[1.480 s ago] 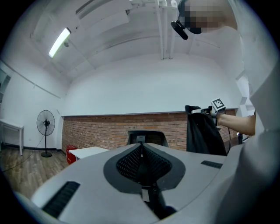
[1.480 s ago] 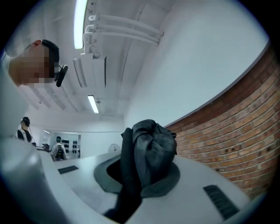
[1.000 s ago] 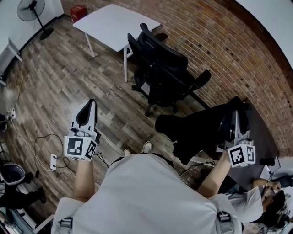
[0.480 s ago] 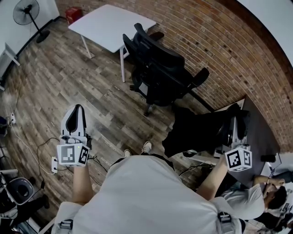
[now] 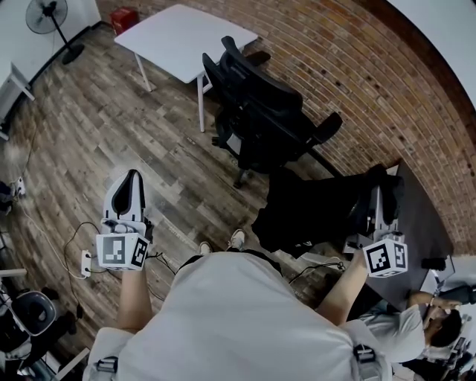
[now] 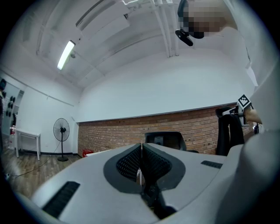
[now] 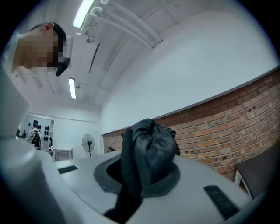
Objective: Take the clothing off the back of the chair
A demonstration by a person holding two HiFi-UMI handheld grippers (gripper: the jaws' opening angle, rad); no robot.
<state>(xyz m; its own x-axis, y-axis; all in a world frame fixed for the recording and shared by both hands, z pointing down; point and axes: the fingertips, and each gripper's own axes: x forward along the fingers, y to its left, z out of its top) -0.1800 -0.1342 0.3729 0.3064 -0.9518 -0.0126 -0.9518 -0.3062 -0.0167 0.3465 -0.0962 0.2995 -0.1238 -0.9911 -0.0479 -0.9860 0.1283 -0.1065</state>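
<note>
Right gripper view: right gripper (image 7: 146,140) clamped on bunched clothing (image 7: 154,159). Head view alone shows the clothing hanging near chair (image 5: 260,111), off its back. Left gripper (image 6: 141,152) jaws together, empty. Table (image 5: 186,41) behind chair.

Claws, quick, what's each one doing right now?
Left claw: closed, empty.
Right claw: closed on the black clothing.

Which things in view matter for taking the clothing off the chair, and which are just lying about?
Part of the job:
- black clothing, clamped in the right gripper
- office chair
- left gripper, shut and empty

Just lying about:
- white table
- standing fan
- red box
- power strip on the floor
</note>
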